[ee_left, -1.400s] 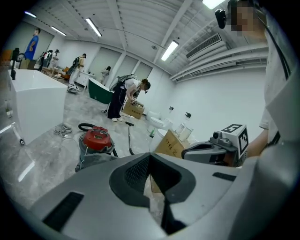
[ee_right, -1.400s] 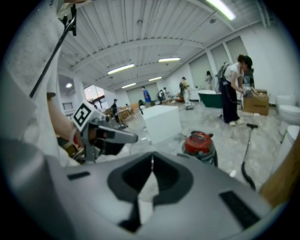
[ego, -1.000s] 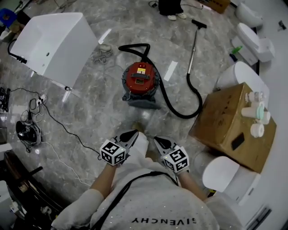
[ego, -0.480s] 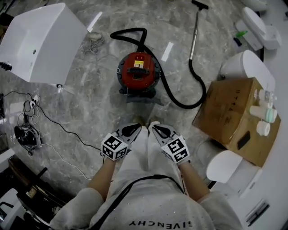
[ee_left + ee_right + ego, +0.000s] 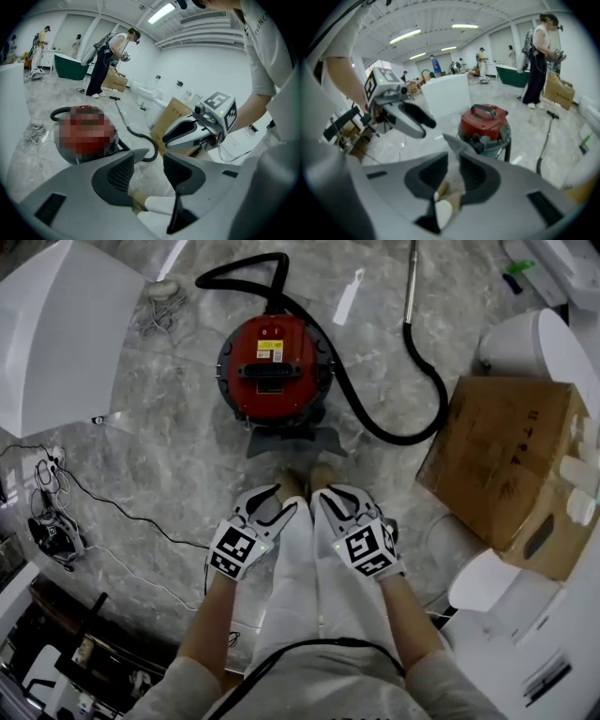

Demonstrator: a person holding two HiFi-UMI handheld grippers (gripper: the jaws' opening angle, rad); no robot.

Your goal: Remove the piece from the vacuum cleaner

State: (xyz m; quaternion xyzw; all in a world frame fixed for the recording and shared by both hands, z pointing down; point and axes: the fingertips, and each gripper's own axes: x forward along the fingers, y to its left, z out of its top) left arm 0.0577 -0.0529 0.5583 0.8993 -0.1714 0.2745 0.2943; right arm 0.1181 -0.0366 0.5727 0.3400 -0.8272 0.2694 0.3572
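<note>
The red vacuum cleaner (image 5: 274,367) stands on the marble floor just ahead of my feet, with a black handle on its lid. Its black hose (image 5: 394,423) loops right and runs up to the metal wand (image 5: 411,277). My left gripper (image 5: 273,505) and right gripper (image 5: 336,502) hover side by side over my legs, short of the vacuum and touching nothing. The left gripper (image 5: 152,161) is opening, its jaws well apart and empty. The right gripper (image 5: 453,161) is opening too, with a narrow empty gap. The vacuum (image 5: 485,123) lies straight beyond the right jaws.
A cardboard box (image 5: 511,460) sits at the right, with white toilets (image 5: 539,343) behind it and in front of it. A large white tub (image 5: 56,334) stands at the left. Cables (image 5: 47,512) trail along the left floor. People stand far off in the hall.
The view has closed in on the vacuum, which now sits larger and nearer. Both grippers have moved forward with it, and the left jaws have parted.
</note>
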